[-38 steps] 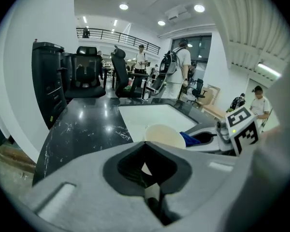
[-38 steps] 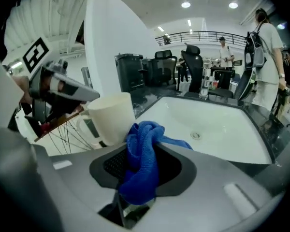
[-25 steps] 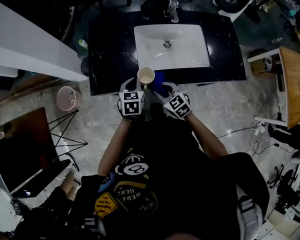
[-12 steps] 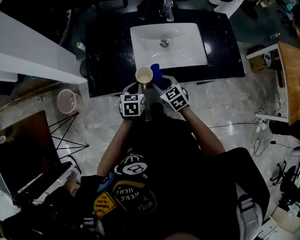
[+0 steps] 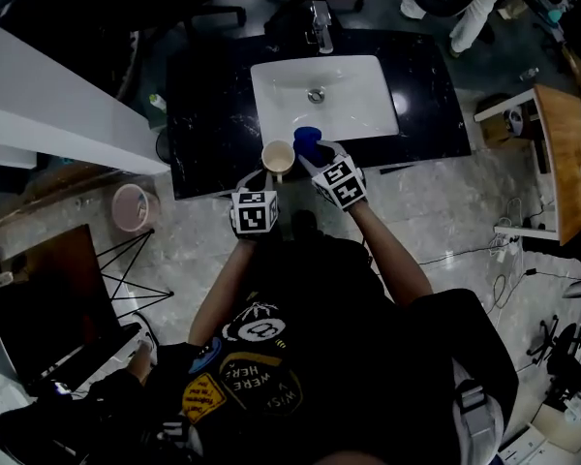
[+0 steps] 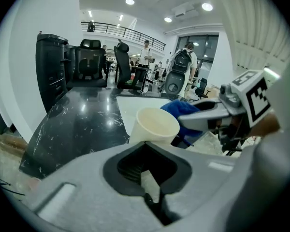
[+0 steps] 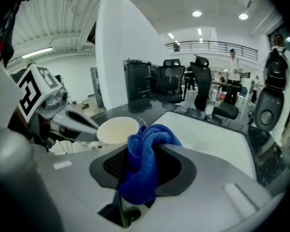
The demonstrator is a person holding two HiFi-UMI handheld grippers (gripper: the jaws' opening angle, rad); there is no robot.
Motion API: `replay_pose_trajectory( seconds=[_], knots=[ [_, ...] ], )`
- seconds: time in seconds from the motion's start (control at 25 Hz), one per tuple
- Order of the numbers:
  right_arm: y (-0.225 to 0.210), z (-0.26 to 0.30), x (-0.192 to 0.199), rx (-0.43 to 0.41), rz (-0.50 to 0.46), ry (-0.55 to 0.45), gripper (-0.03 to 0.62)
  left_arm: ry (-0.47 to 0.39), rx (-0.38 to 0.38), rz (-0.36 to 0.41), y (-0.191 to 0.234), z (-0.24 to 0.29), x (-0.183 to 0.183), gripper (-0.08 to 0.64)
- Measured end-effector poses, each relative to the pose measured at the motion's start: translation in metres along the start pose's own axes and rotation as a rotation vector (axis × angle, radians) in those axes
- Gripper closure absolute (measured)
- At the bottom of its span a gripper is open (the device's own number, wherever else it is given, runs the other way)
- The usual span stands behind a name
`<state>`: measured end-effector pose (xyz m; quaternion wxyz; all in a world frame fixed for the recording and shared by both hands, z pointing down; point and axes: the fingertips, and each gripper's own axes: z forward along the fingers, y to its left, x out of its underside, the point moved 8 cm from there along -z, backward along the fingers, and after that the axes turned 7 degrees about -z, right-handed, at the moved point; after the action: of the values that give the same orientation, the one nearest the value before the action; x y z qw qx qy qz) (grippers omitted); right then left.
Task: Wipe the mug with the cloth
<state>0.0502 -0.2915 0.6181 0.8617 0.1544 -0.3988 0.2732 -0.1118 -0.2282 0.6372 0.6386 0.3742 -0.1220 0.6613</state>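
A cream mug (image 5: 278, 157) hangs upright over the front edge of the black counter (image 5: 213, 114). My left gripper (image 5: 272, 175) is shut on the mug (image 6: 154, 125), with a cream part of it pinched between the jaws. A blue cloth (image 5: 308, 144) is bunched in my right gripper (image 5: 317, 160), which is shut on it. The cloth (image 7: 144, 162) sits right against the mug's (image 7: 117, 129) right side, level with the rim. In the left gripper view the right gripper (image 6: 206, 120) reaches in from the right with the cloth (image 6: 183, 111) at its tip.
A white sink basin (image 5: 320, 95) with a faucet (image 5: 321, 22) is set into the counter just beyond the mug. A white partition (image 5: 48, 95) runs along the left. A pink bucket (image 5: 131, 206) stands on the floor. Office chairs (image 6: 89, 64) and people stand farther off.
My right gripper has moved forward with the cloth, bringing it up beside the mug, where more of it shows. The left gripper has kept the mug in about the same place.
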Motion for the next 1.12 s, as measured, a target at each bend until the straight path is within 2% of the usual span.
replay_pose_trajectory(
  seconds=[0.12, 0.24, 0.32, 0.4, 0.48, 0.52, 0.64, 0.8, 0.84, 0.88, 1.04, 1.12],
  knots=[
    [0.039, -0.001, 0.015, -0.123, -0.062, 0.044, 0.463, 0.011, 0.001, -0.008, 0.0, 0.001, 0.001, 0.555],
    [0.063, -0.011, 0.028, -0.246, -0.058, -0.001, 0.463, 0.009, 0.01, -0.007, 0.0, 0.002, 0.0, 0.555],
    [0.045, -0.015, 0.034, -0.21, 0.05, -0.043, 0.463, 0.006, 0.012, -0.011, 0.002, 0.002, 0.0, 0.555],
    [0.014, -0.017, 0.028, -0.104, 0.143, -0.079, 0.463, 0.003, 0.009, -0.016, 0.004, 0.001, 0.0, 0.555],
    [-0.007, -0.014, 0.013, -0.031, 0.152, -0.108, 0.463, 0.0, 0.008, -0.015, 0.003, 0.001, 0.0, 0.555],
    [-0.011, -0.009, 0.007, -0.023, 0.135, -0.102, 0.463, 0.001, 0.009, -0.013, 0.003, 0.001, 0.0, 0.555],
    [0.006, -0.002, 0.001, -0.08, 0.066, -0.034, 0.463, 0.008, 0.021, -0.008, 0.0, 0.002, -0.001, 0.555],
    [0.053, -0.011, 0.018, -0.232, 0.003, -0.01, 0.463, 0.01, 0.04, -0.018, 0.001, 0.003, -0.001, 0.555],
    [0.055, -0.013, 0.022, -0.243, 0.002, -0.009, 0.463, 0.009, 0.039, -0.015, 0.001, 0.003, -0.002, 0.555],
    [0.051, -0.014, 0.022, -0.223, 0.017, -0.014, 0.463, 0.008, 0.038, -0.011, 0.001, 0.002, -0.002, 0.555],
    [-0.004, -0.014, 0.001, -0.015, 0.144, -0.079, 0.463, 0.001, 0.034, -0.005, 0.003, 0.0, -0.003, 0.555],
    [-0.018, -0.007, -0.007, 0.002, 0.136, -0.072, 0.463, -0.001, 0.035, -0.007, 0.002, 0.0, -0.003, 0.555]
  ],
)
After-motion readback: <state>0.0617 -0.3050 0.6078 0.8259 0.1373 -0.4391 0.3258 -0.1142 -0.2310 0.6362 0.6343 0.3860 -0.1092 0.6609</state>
